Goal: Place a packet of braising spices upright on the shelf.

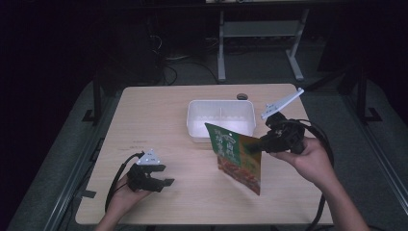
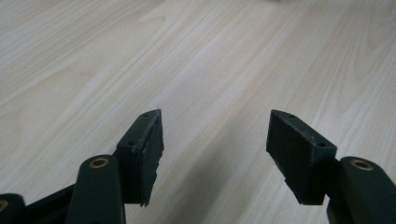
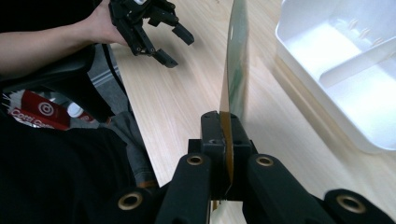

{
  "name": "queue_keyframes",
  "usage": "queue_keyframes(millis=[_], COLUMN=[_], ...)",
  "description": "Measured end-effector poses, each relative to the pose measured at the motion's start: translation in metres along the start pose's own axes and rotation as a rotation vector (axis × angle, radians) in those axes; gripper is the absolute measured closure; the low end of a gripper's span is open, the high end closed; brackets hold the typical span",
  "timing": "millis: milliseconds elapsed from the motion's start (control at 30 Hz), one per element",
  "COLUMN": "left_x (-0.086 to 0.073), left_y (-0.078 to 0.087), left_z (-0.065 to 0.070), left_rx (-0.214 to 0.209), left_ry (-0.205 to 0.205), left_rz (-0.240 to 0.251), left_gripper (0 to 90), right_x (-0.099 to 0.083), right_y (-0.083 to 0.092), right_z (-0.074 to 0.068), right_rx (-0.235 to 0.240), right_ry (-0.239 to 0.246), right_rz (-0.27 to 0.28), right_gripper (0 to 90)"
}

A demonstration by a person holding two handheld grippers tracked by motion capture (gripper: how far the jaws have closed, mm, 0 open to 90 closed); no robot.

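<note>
A flat food pouch (image 1: 235,156), green at the top and orange-red below, hangs above the table in front of a white bin (image 1: 221,118). My right gripper (image 1: 259,145) is shut on the pouch's right edge and holds it lifted. In the right gripper view the pouch (image 3: 235,65) shows edge-on, pinched between the two jaws of the right gripper (image 3: 227,126). My left gripper (image 1: 163,175) rests low over the table at the front left, open, with nothing between its fingers. The left gripper view shows its left gripper (image 2: 215,142) wide over bare wood.
The white bin (image 3: 345,70) has dividers inside and stands at the table's middle back. A small dark round thing (image 1: 242,96) lies behind it. The light wooden table (image 1: 154,125) has dark floor and desk legs beyond its far edge.
</note>
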State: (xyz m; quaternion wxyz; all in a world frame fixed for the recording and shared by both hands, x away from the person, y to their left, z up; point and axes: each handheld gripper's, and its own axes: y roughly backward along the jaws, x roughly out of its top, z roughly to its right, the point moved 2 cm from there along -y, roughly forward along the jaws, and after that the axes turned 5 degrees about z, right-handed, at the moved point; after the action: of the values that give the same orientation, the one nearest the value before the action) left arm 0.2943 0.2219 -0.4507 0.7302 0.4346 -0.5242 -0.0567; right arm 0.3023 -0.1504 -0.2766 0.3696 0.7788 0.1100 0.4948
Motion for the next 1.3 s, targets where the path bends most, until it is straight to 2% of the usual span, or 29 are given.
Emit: queue_keyframes(millis=[100, 167, 400, 767, 1300], left_x=[0.000, 0.000, -0.001, -0.002, -0.002], left_y=[0.000, 0.000, 0.002, 0.002, 0.003], left_z=[0.000, -0.001, -0.004, -0.006, -0.007], left_rx=[0.001, 0.001, 0.001, 0.004, 0.006], left_ry=[-0.002, 0.005, 0.011, 0.015, 0.019], left_rz=[-0.001, 0.006, 0.008, 0.009, 0.010], left_gripper=[36.4, 36.3, 35.6, 35.3, 35.2], right_x=[0.005, 0.012, 0.021, 0.039, 0.062], right_y=[0.005, 0.014, 0.025, 0.027, 0.036], right_z=[0.002, 0.007, 0.019, 0.023, 0.038], right_rx=[-0.019, -0.047, -0.066, -0.093, -0.144], right_ry=[0.005, -0.010, -0.045, -0.042, -0.088], right_rz=[-0.002, 0.005, 0.036, 0.053, 0.101], right_gripper=[89.9, 89.9, 89.9, 90.0, 90.0])
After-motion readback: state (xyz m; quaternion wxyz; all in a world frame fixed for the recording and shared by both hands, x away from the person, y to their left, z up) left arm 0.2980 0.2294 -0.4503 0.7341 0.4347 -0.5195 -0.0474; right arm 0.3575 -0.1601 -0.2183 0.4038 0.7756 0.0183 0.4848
